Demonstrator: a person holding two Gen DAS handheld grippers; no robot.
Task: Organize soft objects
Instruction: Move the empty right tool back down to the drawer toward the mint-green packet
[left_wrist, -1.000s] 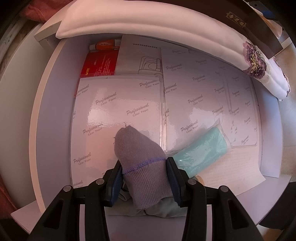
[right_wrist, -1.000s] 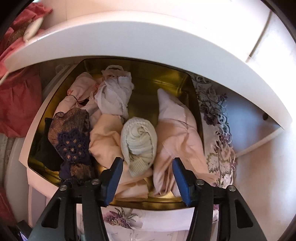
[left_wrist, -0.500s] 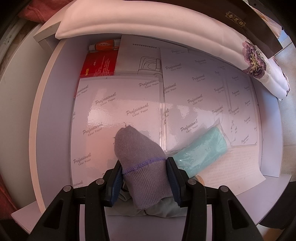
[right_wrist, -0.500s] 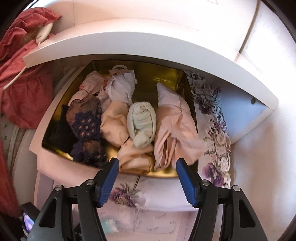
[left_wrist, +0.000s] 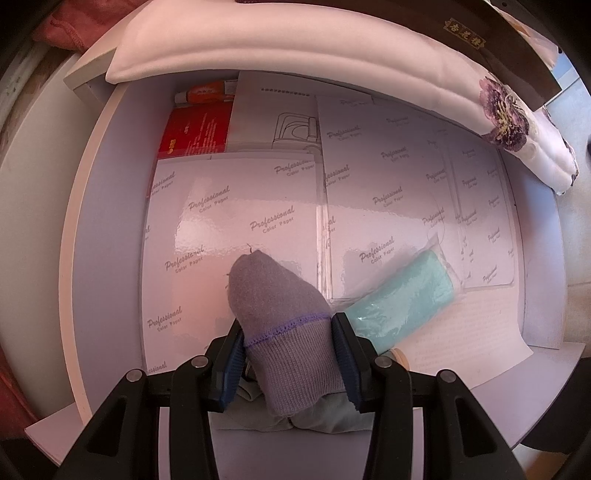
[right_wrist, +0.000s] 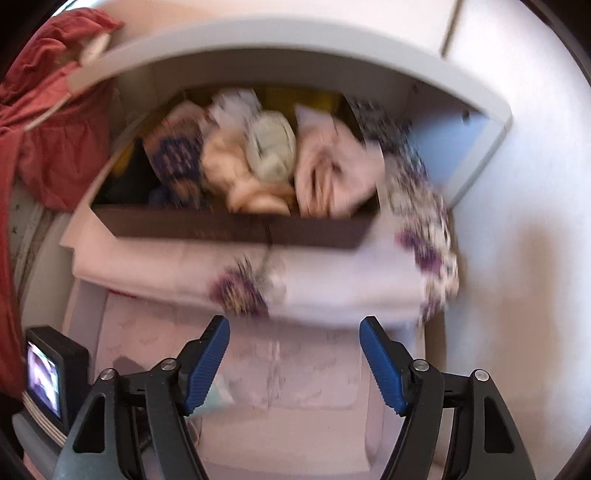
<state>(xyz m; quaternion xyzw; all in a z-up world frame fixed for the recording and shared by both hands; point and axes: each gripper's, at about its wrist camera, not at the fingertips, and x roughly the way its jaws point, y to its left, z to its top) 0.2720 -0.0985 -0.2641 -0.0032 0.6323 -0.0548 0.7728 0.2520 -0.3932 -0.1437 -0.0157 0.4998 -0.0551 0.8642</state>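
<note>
The left gripper (left_wrist: 288, 343) is pinching a grey sock (left_wrist: 280, 325) over the drawer (left_wrist: 107, 206); the right gripper (right_wrist: 295, 363) is opening, empty, facing the box (right_wrist: 236, 230).

Right wrist view is motion-blurred throughout: clothes in the brown box (right_wrist: 236, 230) at 12 o'clock smear together, single pieces hard to separate. Small screen (right_wrist: 42, 373) at 9 o'clock, picture unreadable. Left wrist view: grey sock (left_wrist: 284, 332) lower end hidden between the gripper fingers (left_wrist: 341, 350); greenish cloth (left_wrist: 328, 415) under it mostly covered. Red packet (left_wrist: 195, 131) at 11 o'clock, print too small.
</note>
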